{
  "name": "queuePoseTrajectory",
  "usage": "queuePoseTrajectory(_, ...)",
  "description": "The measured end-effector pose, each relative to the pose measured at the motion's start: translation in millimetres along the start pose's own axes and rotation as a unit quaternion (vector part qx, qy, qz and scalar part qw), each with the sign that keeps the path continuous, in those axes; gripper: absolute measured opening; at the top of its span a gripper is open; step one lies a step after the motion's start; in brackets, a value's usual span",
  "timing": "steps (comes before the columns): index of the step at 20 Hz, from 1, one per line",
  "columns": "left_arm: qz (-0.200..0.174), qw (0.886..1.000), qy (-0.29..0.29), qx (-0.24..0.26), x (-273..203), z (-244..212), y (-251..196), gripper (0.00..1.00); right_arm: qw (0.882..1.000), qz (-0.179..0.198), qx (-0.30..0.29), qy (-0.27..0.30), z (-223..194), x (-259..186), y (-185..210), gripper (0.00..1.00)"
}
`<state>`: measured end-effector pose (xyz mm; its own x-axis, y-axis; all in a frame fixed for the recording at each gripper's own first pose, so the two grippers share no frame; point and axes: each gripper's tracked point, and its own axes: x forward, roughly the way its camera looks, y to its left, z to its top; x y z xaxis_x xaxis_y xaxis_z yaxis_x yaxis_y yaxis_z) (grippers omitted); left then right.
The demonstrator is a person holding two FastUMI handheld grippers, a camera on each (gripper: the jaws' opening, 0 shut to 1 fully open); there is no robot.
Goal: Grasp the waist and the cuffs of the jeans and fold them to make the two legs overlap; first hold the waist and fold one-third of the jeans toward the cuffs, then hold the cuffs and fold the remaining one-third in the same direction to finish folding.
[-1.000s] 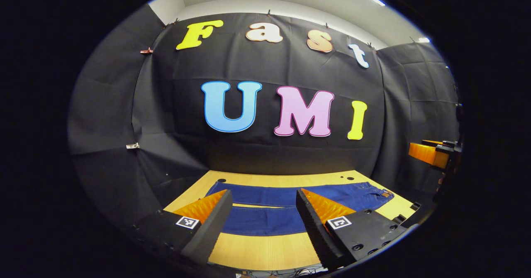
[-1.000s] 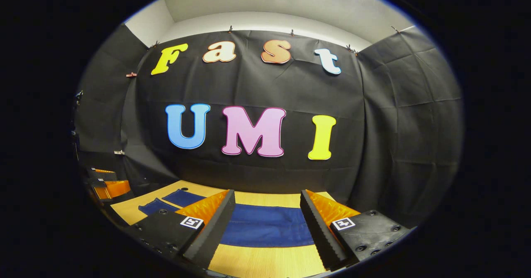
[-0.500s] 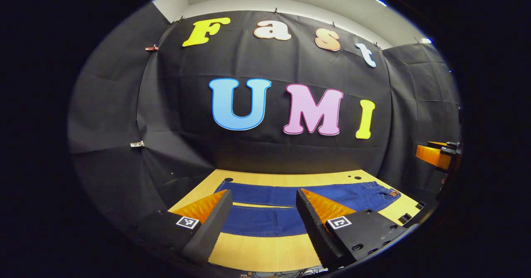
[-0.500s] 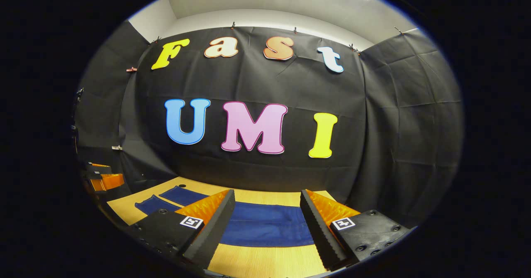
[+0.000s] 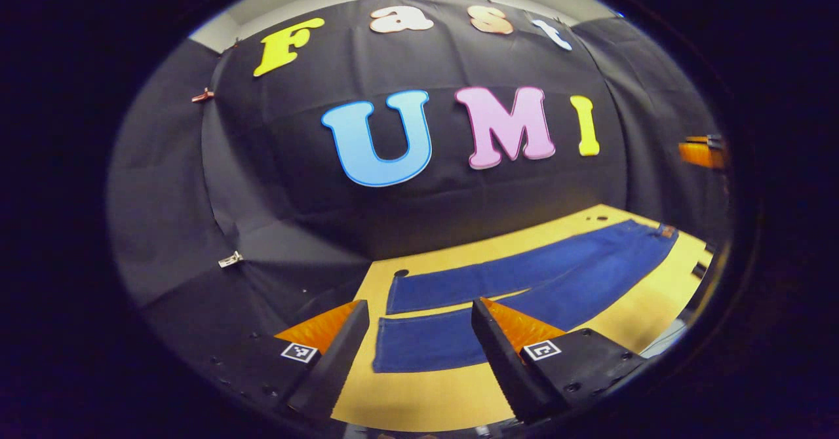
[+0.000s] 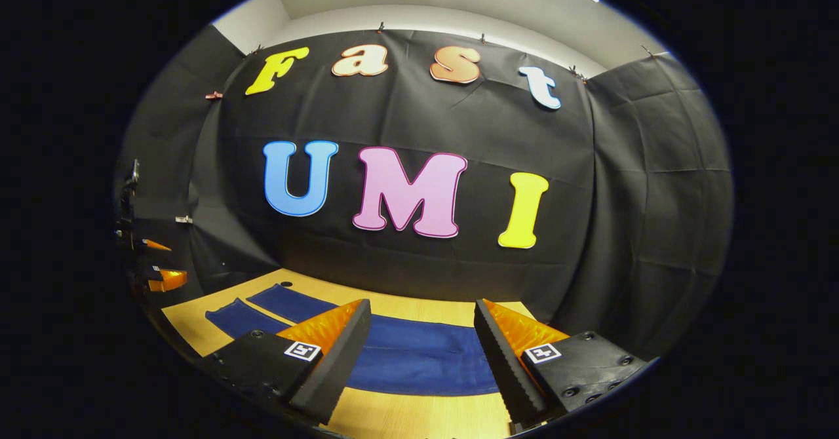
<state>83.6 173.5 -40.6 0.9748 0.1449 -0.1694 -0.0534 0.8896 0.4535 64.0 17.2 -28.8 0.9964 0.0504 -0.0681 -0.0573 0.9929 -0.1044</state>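
The jeans (image 5: 524, 282) are lying flat and unfolded on the desk (image 5: 426, 396), legs side by side with a thin strip of desk showing between them; no fold is yet made. Their long axis is running across the desk, parallel to the booth wall behind it.

In the left gripper view, the left tongs (image 5: 419, 331) are hovering spread and empty just short of the cuffs (image 5: 387, 334), with the near leg's cuff end lying straight ahead between the two fingers. From the cuffs, the legs are stretching away toward the waist (image 5: 659, 236) at the far end. In the right gripper view, the right tongs (image 6: 423, 334) are likewise spread and empty, poised just short of the broad waist end of the jeans (image 6: 426, 360), which is filling the gap ahead of them; the cuffs (image 6: 229, 314) are lying far off along the same axis.

Judged from this, the left hand is nearer the cuffs and the right hand nearer the waist, as the leg-overlap fold needs.

Small dark holes (image 5: 401, 273) are showing in the desk just beyond the cuffs. The other tongs (image 6: 160, 278) are showing beyond the cuffs. Nothing is standing between either tongs and the denim.
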Motion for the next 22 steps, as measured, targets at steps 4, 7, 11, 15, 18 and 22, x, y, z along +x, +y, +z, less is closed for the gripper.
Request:
queuePoseTrajectory(4,-0.035,0.982,0.073,0.173,54.7,-61.7,44.3,0.98,0.999,-0.007,-0.014,0.034,-23.1,23.0,-12.8,0.96)
queuePoseTrajectory(7,-0.105,0.943,0.139,0.284,90.5,-120.1,43.5,0.98,0.998,-0.007,-0.024,0.06,-42.6,39.4,-16.3,0.96)
queuePoseTrajectory(11,-0.198,0.88,0.22,0.371,111.9,-193.4,29.6,0.98,0.996,-0.016,-0.034,0.08,-58.9,63.7,-26.6,0.96)
queuePoseTrajectory(15,-0.238,0.84,0.246,0.42,123.7,-217.3,14.3,0.98,0.994,-0.026,-0.039,0.102,-78.3,85.2,-41.3,0.96)
queuePoseTrajectory(18,-0.234,0.82,0.237,0.465,144.9,-213.8,8.5,0.95,0.991,-0.039,-0.052,0.113,-86.7,95.3,-63.6,0.96)
queuePoseTrajectory(22,-0.233,0.821,0.247,0.459,164.1,-206.1,-0.8,0.86,0.986,-0.058,-0.089,0.127,-108.1,103.7,-97.7,0.96)
